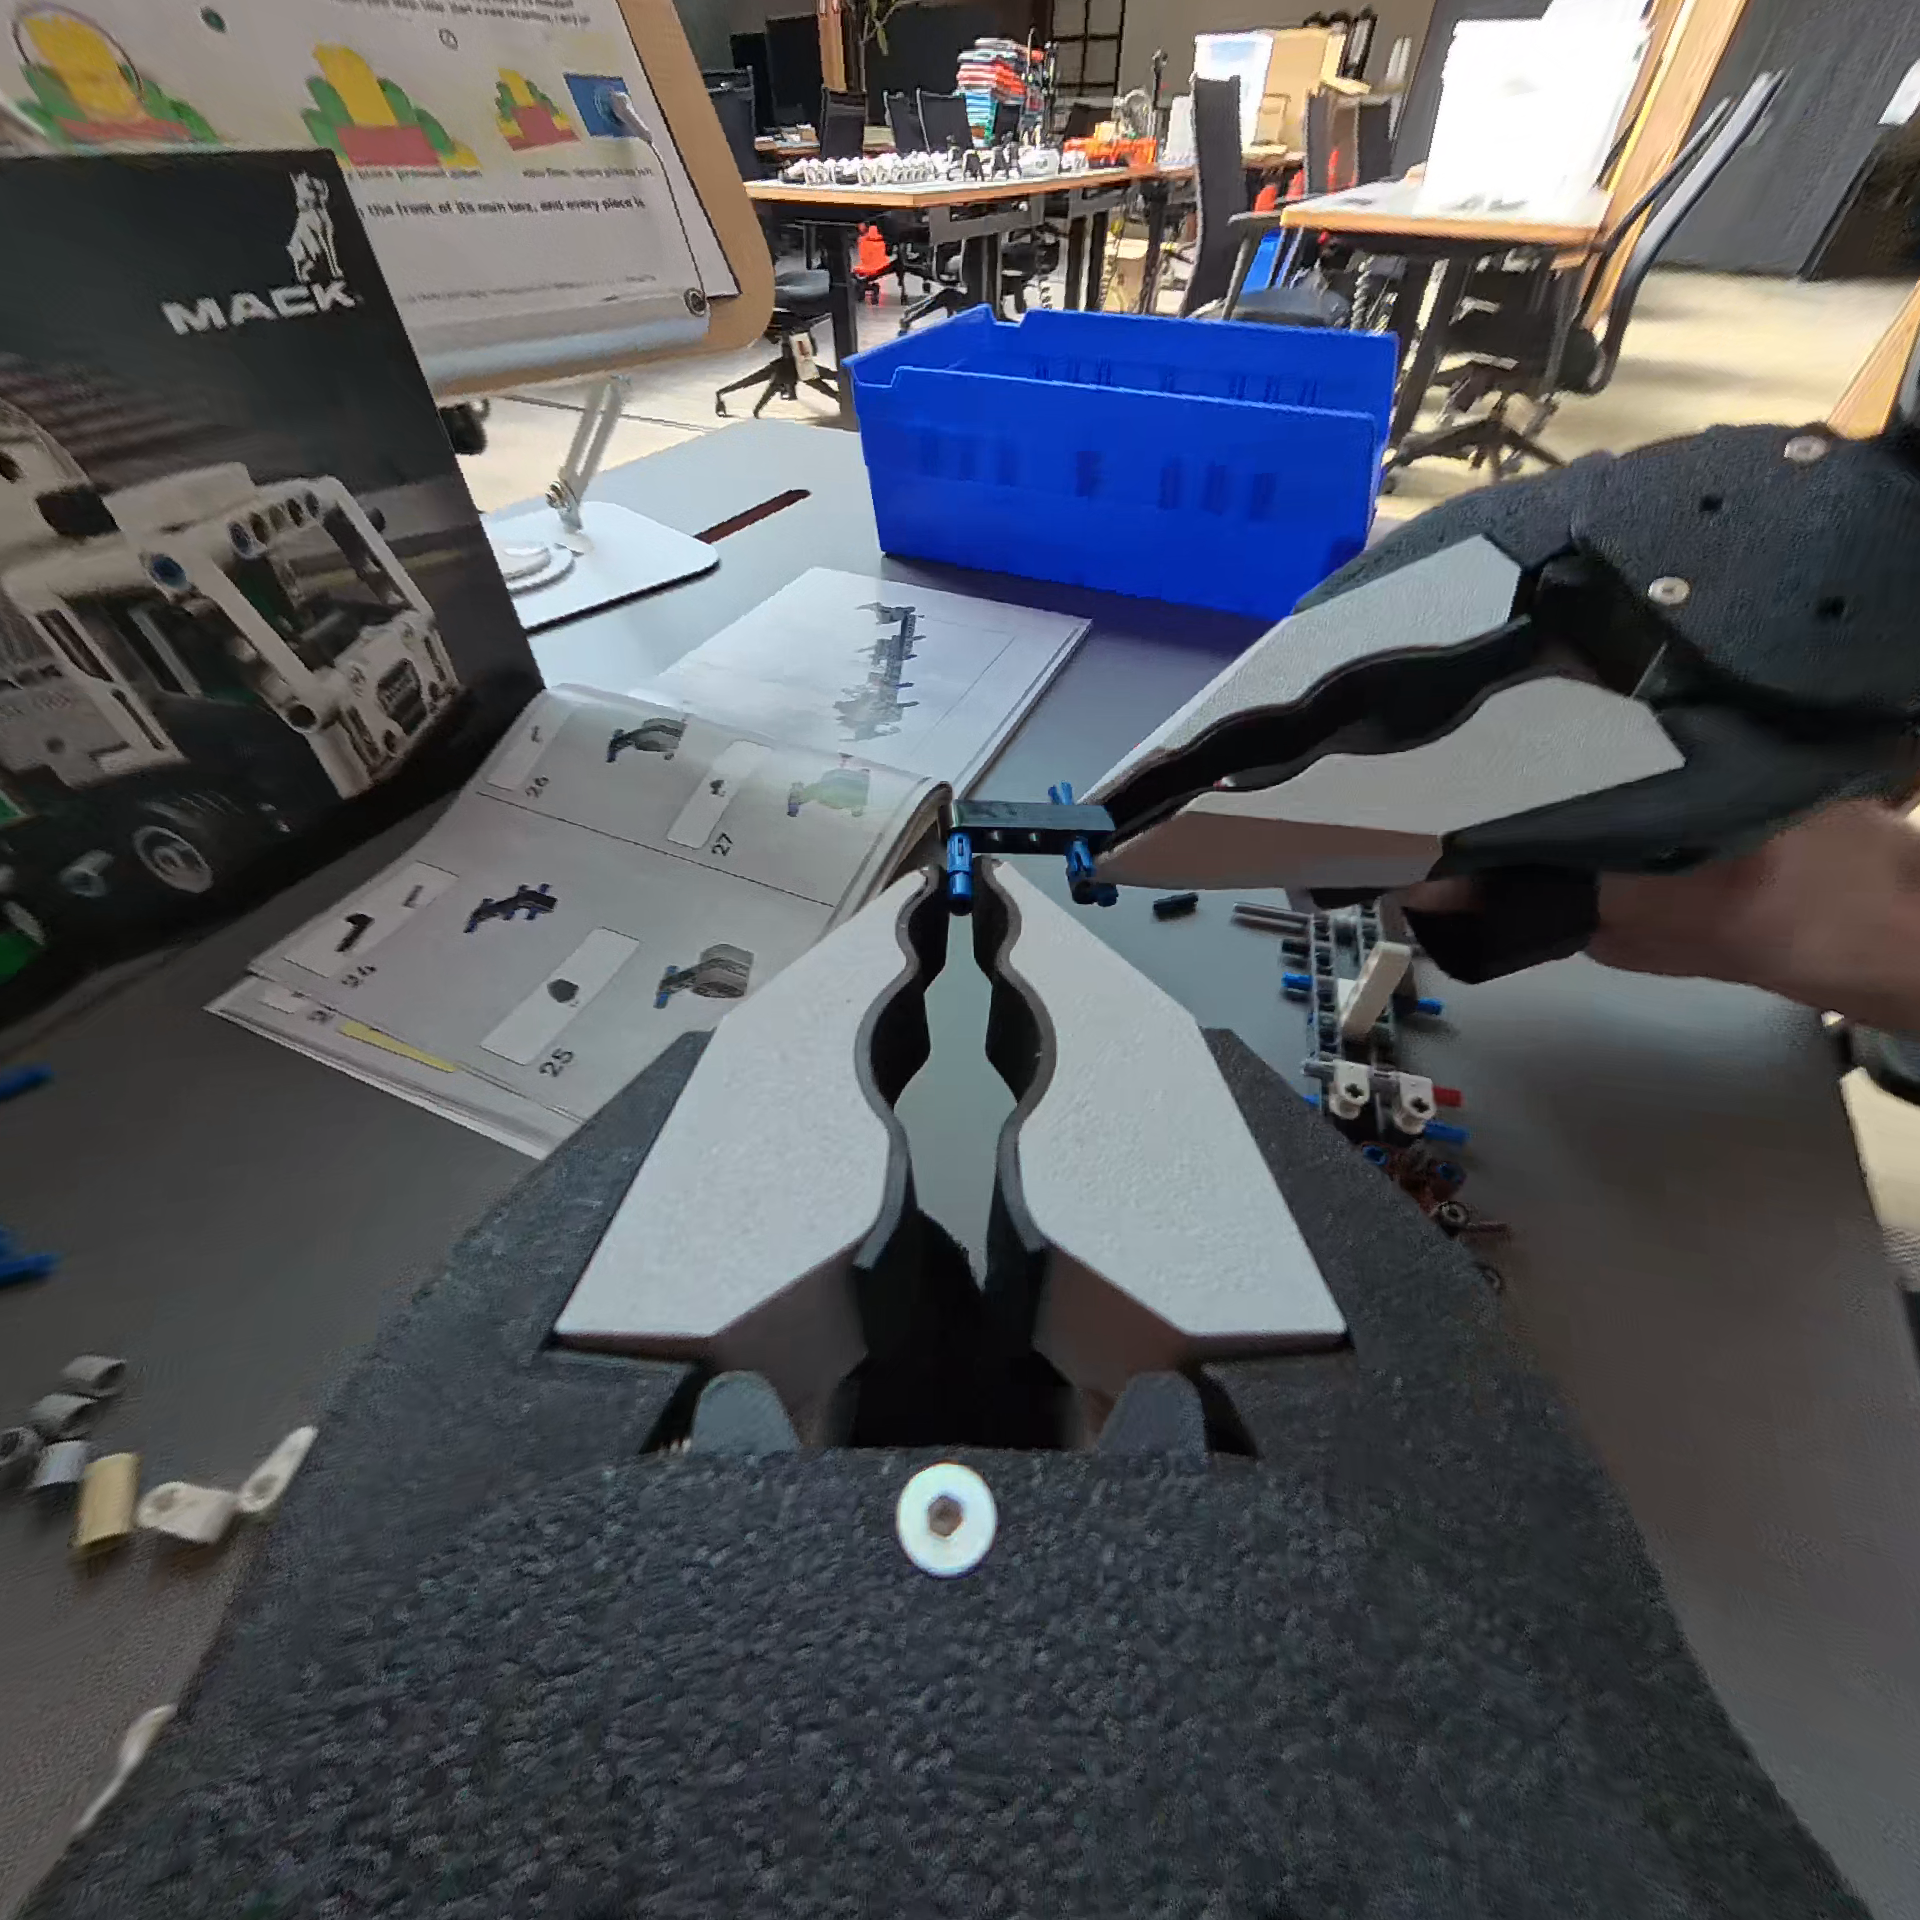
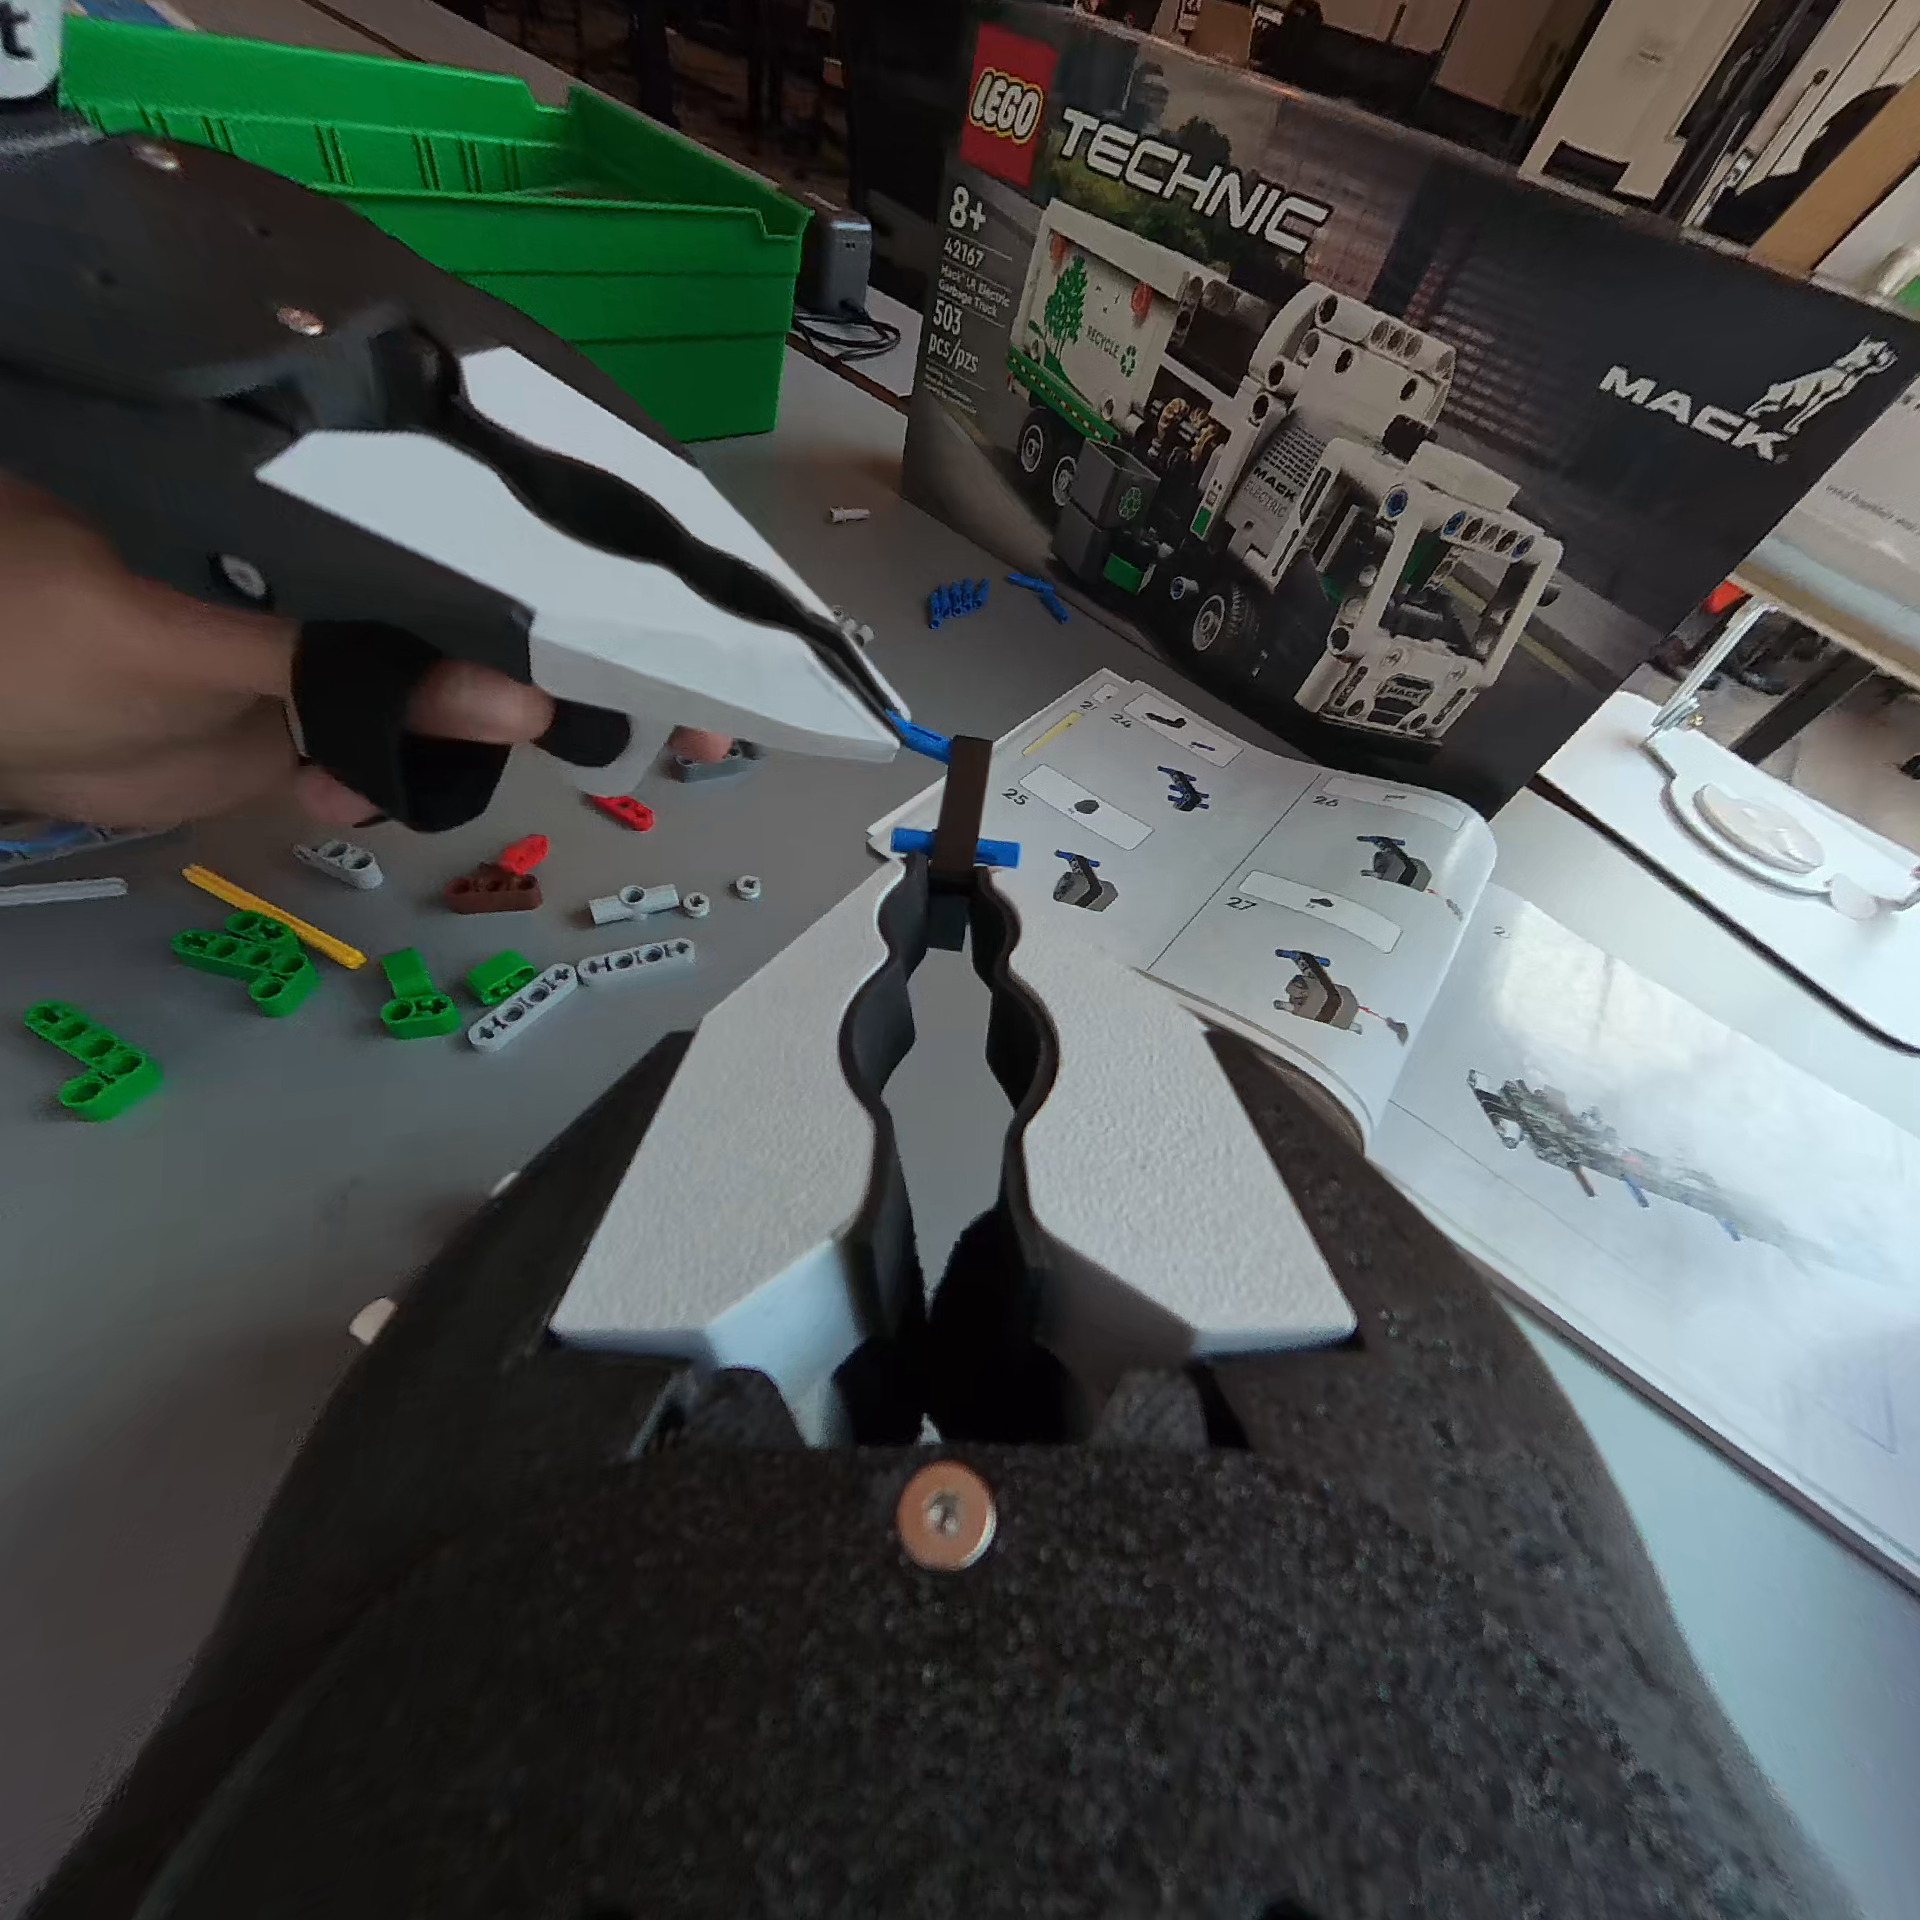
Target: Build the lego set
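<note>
My left gripper (image 1: 961, 883) is shut on a small blue pin (image 1: 958, 875) at its fingertips. That pin sits in the far end of a short black beam (image 1: 1029, 826). My right gripper (image 2: 948, 894) is shut on the near end of this black beam (image 2: 961, 810), which has a second blue pin (image 2: 1003, 850) through it just past the pads. In the left wrist view the right gripper (image 1: 1101, 831) comes in from the right. In the right wrist view the left gripper (image 2: 883, 727) comes in from the left, with the blue pin (image 2: 920, 740) at its tip. Both are held above the table.
An open instruction booklet (image 1: 644, 831) lies under the grippers, with the set's box (image 2: 1351, 416) standing behind it. A blue bin (image 1: 1122, 468) and a green bin (image 2: 540, 208) stand farther back. A part-built frame (image 1: 1361, 1018) and loose pieces (image 2: 416, 956) lie on the table. Less than 4 cm separates the two grippers' tips.
</note>
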### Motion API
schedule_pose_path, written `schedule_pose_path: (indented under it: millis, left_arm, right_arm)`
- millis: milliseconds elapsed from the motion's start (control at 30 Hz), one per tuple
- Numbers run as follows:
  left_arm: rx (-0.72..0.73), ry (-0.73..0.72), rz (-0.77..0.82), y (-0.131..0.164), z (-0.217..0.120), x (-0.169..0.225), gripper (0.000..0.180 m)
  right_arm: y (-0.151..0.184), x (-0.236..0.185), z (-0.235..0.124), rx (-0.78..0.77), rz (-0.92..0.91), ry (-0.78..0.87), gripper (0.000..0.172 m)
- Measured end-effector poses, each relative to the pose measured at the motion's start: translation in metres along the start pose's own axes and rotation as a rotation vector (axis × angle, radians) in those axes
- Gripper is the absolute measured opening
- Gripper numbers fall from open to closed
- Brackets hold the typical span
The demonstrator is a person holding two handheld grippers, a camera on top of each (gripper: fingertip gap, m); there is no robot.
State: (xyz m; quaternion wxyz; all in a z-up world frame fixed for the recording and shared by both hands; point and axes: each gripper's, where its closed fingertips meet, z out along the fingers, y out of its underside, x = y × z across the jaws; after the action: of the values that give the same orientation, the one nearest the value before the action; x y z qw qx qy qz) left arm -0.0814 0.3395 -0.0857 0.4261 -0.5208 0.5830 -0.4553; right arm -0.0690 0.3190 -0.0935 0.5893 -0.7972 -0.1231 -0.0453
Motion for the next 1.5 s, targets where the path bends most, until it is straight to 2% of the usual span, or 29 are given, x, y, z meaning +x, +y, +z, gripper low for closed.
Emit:
schedule_pose_path:
  millis: [100, 300, 433, 600, 733, 867, 1100, 1200, 1500]
  left_arm:
    - [0.044, 0.077, -0.164, -0.003, -0.001, 0.000, 0.003]
    - [0.138, 0.207, -0.439, -0.013, -0.005, -0.001, 0.003]
    - [0.130, 0.213, -0.459, -0.014, -0.006, -0.001, 0.003]
    - [0.139, 0.217, -0.486, -0.016, -0.007, -0.002, 0.003]
    - [0.101, 0.152, -0.345, -0.012, -0.006, -0.003, 0.003]
    - [0.046, 0.006, 0.017, -0.010, -0.007, -0.004, 0.003]
    - [-0.014, -0.158, 0.440, -0.008, -0.007, -0.003, 0.003]
    - [-0.032, -0.211, 0.629, -0.008, -0.008, -0.002, 0.003]
    - [-0.104, -0.344, 1.046, 0.003, -0.002, 0.005, 0.002]
  right_arm:
    - [-0.002, 0.001, 0.000, 0.009, -0.074, 0.044, 0.006]
    - [-0.012, 0.001, -0.001, 0.067, -0.030, 0.044, 0.006]
    - [-0.015, 0.002, 0.000, 0.103, 0.046, 0.026, 0.006]
    - [-0.018, 0.002, 0.000, 0.129, 0.005, 0.054, 0.006]
    - [-0.016, 0.002, 0.001, 0.127, 0.022, 0.050, 0.006]
    - [-0.014, 0.000, 0.002, 0.136, 0.113, -0.011, 0.007]
    - [-0.013, -0.002, 0.000, 0.096, 0.133, -0.049, 0.007]
    - [-0.013, -0.003, -0.002, 0.051, 0.177, -0.109, 0.007]
    - [-0.001, -0.003, -0.007, -0.142, 0.147, -0.171, 0.007]
